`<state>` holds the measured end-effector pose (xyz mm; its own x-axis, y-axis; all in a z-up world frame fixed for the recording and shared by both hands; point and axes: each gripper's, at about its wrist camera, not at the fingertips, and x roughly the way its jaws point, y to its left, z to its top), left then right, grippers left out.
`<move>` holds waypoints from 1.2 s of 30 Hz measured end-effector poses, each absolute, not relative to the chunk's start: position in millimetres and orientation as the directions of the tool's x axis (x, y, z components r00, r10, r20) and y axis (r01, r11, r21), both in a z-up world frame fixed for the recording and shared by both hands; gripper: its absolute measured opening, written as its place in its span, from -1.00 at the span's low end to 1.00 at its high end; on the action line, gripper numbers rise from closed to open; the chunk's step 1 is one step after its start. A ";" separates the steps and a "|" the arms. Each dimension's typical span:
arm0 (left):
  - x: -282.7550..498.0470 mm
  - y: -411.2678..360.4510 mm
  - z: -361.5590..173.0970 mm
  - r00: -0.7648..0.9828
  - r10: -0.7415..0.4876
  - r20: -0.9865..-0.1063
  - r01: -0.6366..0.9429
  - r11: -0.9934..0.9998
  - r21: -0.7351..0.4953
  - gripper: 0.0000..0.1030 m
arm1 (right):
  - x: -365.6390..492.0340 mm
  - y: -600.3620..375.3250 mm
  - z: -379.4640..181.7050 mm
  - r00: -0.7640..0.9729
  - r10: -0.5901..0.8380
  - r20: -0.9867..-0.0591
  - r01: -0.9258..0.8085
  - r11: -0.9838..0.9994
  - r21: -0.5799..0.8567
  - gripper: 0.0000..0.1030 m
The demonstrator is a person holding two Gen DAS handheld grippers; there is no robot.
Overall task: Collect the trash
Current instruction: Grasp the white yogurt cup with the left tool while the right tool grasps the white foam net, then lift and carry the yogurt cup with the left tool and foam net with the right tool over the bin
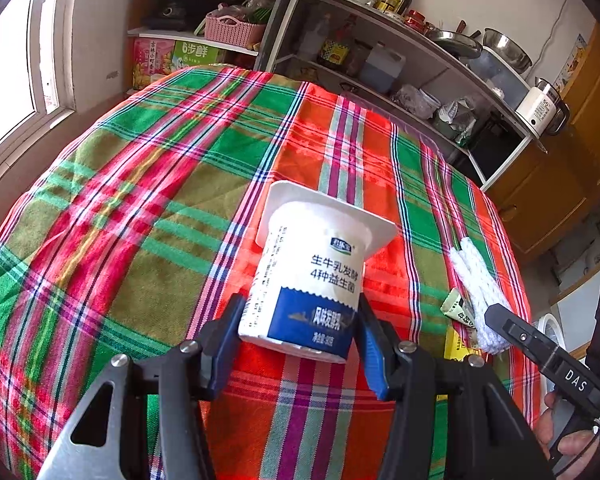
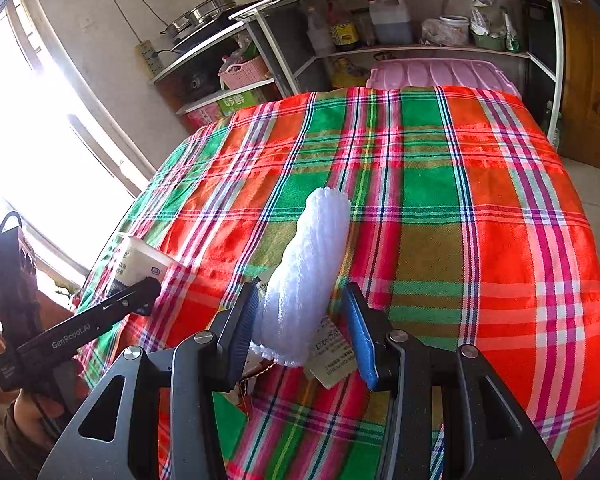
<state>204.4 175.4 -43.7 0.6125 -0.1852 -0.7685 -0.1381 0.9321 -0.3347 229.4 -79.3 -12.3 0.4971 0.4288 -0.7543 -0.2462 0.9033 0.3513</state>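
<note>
A red-and-green plaid tablecloth (image 1: 148, 184) is spread beneath. An upturned white-and-blue plastic yogurt cup (image 1: 308, 280) is clamped by the left gripper (image 1: 300, 332). A white foam-net sleeve (image 2: 304, 280) is flanked, apparently ungripped, by the level, parted right gripper (image 2: 304, 328).

white foam sleeve between the right gripper's blue pads, on the plaid cloth.

the right gripper (image 2: 302, 330) stood with its jaws apart around the white foam net sleeve (image 2: 306, 276), which lay lengthwise on the plaid tablecloth (image 2: 440, 208) over a printed paper wrapper (image 2: 334, 354). at far left the left gripper (image 2: 100, 316) reached toward an overturned yogurt cup (image 2: 140, 262); whether it gripped was hidden.
</note>
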 end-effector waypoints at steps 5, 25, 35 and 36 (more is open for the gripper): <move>201.5 176.8 -43.0 0.617 -0.188 -0.764 -0.139 0.930 -0.341 0.07 | 226.5 -89.6 -11.3 0.519 0.397 -0.757 -0.214 0.918 0.334 -0.51; 166.9 169.5 -26.3 0.656 -0.211 -0.725 -0.105 0.926 -0.364 0.01 | 176.9 -97.3 5.5 0.556 0.473 -0.683 -0.290 0.881 0.374 -0.60; 165.1 163.4 -34.5 0.635 -0.206 -0.745 -0.115 0.928 -0.355 0.00 | 152.3 -113.6 15.1 0.583 0.468 -0.664 -0.274 0.883 0.382 -0.60; 165.3 162.3 -33.7 0.644 -0.183 -0.743 -0.121 0.934 -0.336 0.00 | 150.2 -114.8 15.5 0.584 0.468 -0.664 -0.272 0.883 0.383 -0.60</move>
<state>165.3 162.3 -33.7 0.6437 -0.1833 -0.7430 -0.1214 0.9341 -0.3357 150.2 -114.8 15.5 0.5836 0.4679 -0.6637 -0.2719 0.8827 0.3833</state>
